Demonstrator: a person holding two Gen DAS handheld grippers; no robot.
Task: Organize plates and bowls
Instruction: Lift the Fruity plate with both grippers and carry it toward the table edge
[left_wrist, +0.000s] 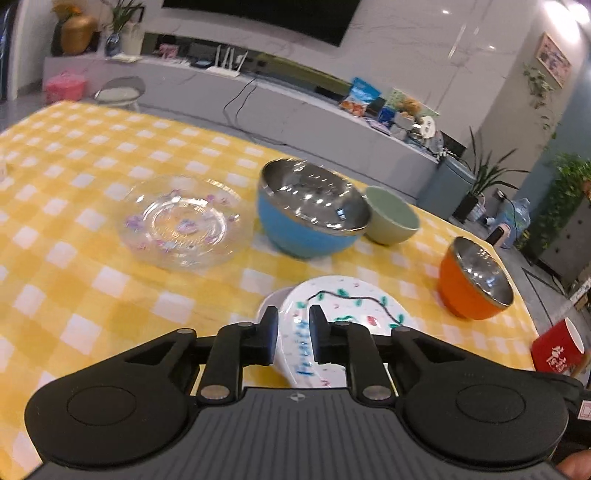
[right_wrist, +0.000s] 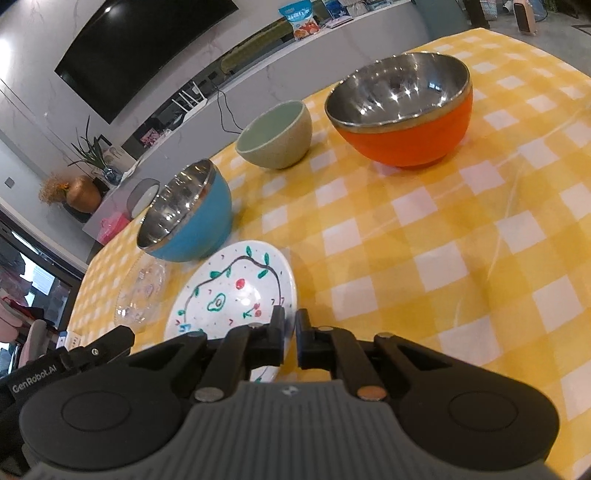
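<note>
A white painted plate (left_wrist: 343, 314) (right_wrist: 236, 295) is tilted up off the yellow checked table. My left gripper (left_wrist: 293, 332) is shut on its near rim. My right gripper (right_wrist: 290, 328) is shut on the plate's rim at the other side. A clear glass plate (left_wrist: 181, 221) (right_wrist: 142, 291) lies to the left. A blue steel bowl (left_wrist: 310, 214) (right_wrist: 188, 214), a green bowl (left_wrist: 393, 216) (right_wrist: 275, 134) and an orange steel bowl (left_wrist: 474, 278) (right_wrist: 404, 110) stand beyond.
A red cup (left_wrist: 557, 347) stands past the table's right edge. The table (left_wrist: 74, 258) (right_wrist: 461, 240) ends at its far edge in front of a grey TV cabinet (left_wrist: 295, 110). The left gripper's body (right_wrist: 74, 358) shows at the lower left of the right wrist view.
</note>
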